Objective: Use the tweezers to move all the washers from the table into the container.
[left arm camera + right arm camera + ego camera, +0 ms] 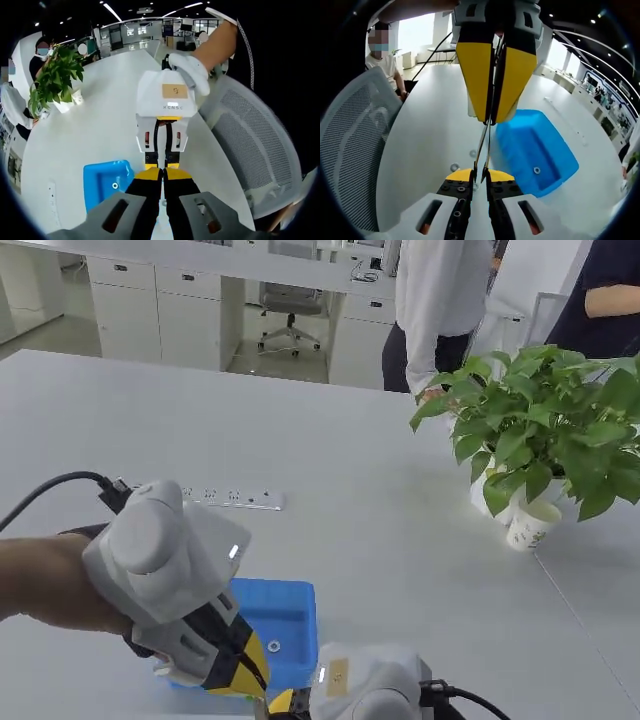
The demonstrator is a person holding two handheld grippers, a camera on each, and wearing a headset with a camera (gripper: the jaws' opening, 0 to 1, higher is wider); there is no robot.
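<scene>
Currently both grippers meet nose to nose just beside the near edge of the blue container (555, 150), low over the white table (380, 490).

Left gripper (248, 668): jaws pressed together on the upper end of the tweezers (485, 142). In the right gripper view the two thin metal legs come out from between its yellow pads and run down toward my other tool.

Right gripper (481, 176): jaws nearly closed, with only a narrow slot between the yellow tips. The tweezer legs end in that slot. I cannot tell whether the pads actually press on them.

Washers: one washer (536, 170) lies on the floor of the container, near one end. Two more washers (454, 167) rest on the table beside the tweezer legs, on the side away from the container. They are close to each other but not touching, and neither touches the tweezers.

Surroundings: a white power strip (235, 498) lies beyond the container. A potted plant (545, 425) stands well off at the far right of the table. A mesh chair (350, 150) stands at the table edge.
</scene>
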